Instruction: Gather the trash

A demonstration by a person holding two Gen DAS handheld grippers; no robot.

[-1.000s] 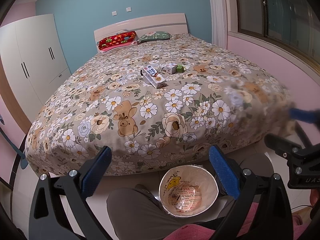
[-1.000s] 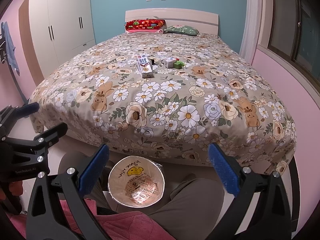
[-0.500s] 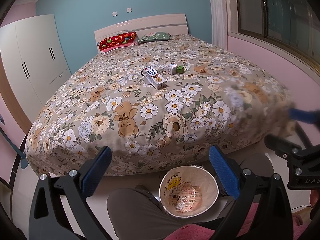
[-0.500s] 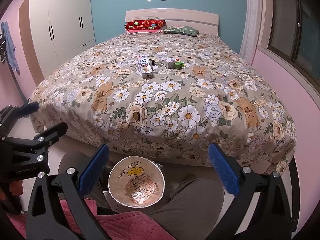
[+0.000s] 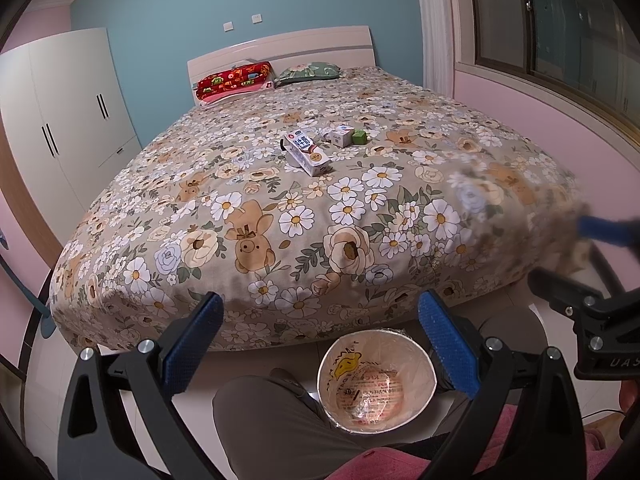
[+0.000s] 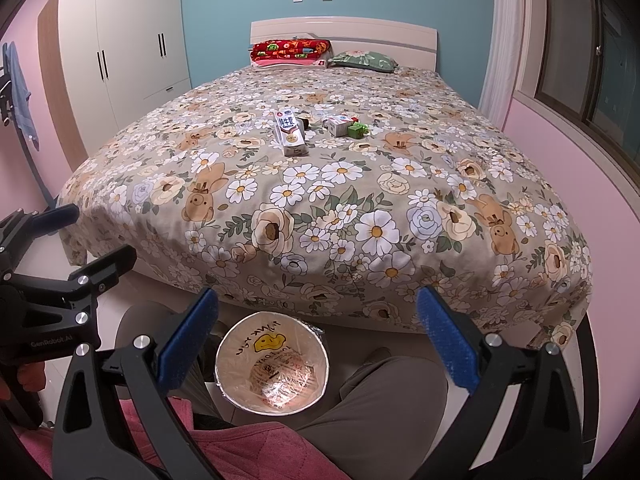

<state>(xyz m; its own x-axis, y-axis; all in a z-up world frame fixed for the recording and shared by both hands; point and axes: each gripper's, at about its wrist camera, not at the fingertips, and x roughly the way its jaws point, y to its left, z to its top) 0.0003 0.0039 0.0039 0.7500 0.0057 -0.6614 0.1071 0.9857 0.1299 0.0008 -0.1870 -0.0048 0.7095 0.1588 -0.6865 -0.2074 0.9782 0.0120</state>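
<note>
My left gripper (image 5: 320,344) stands wide apart, its blue pads (image 5: 448,346) gripping nothing and touching nothing; my right gripper (image 6: 318,340) is spread just as wide, equally empty; each hangs over my lap, short of the foot of the bed (image 6: 344,216); between my knees sits the small bin (image 6: 272,368), lined with a clear plastic bag printed with a yellow face, its mouth tipped toward me, a little crumpled wrapping at the bottom; the trash lies well apart from both claws, near the middle of the floral bedspread; a milk carton (image 6: 290,133) lies on its side, a smaller white carton (image 6: 338,125) to its right, and a little green box (image 6: 356,131) touching or just beside that one; a small dark thing pokes out behind the milk carton, too small to tell; two pillows (image 6: 290,51) rest at the headboard
</note>
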